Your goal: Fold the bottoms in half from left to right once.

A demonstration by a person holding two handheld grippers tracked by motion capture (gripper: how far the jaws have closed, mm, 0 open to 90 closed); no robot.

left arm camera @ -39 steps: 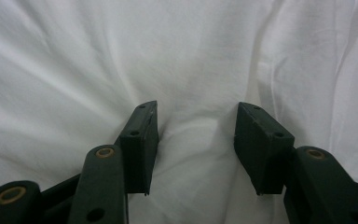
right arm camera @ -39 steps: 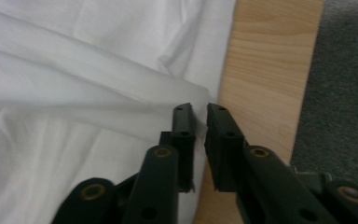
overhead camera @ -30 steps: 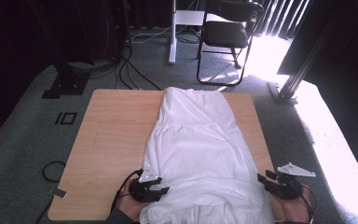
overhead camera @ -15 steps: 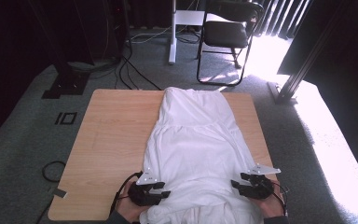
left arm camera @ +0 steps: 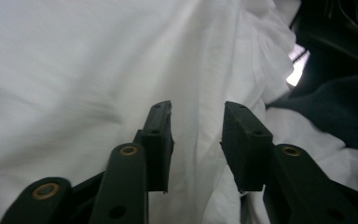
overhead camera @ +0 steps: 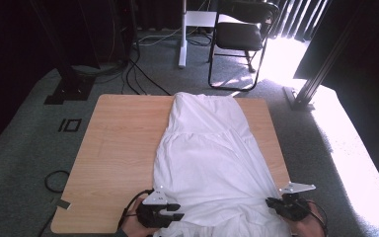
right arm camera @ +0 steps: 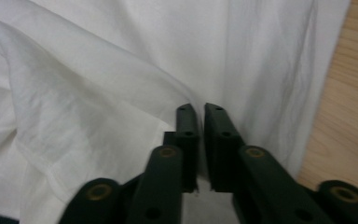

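the white dress (overhead camera: 212,158) lies down the middle of the table (overhead camera: 118,148). my right tongs (right arm camera: 196,109) pinch its near edge. my left tongs (left arm camera: 196,126) gape over it. bare wood lies left.

It looked like a lab or studio set up for recording. A plain wooden table (overhead camera: 118,148) stood alone on grey carpet (overhead camera: 19,163), with black cables (overhead camera: 138,74) running across the floor, dark stand bases (overhead camera: 69,91) and a metal frame post (overhead camera: 321,69) around it, and a folding chair (overhead camera: 239,37) beyond the table's far edge.
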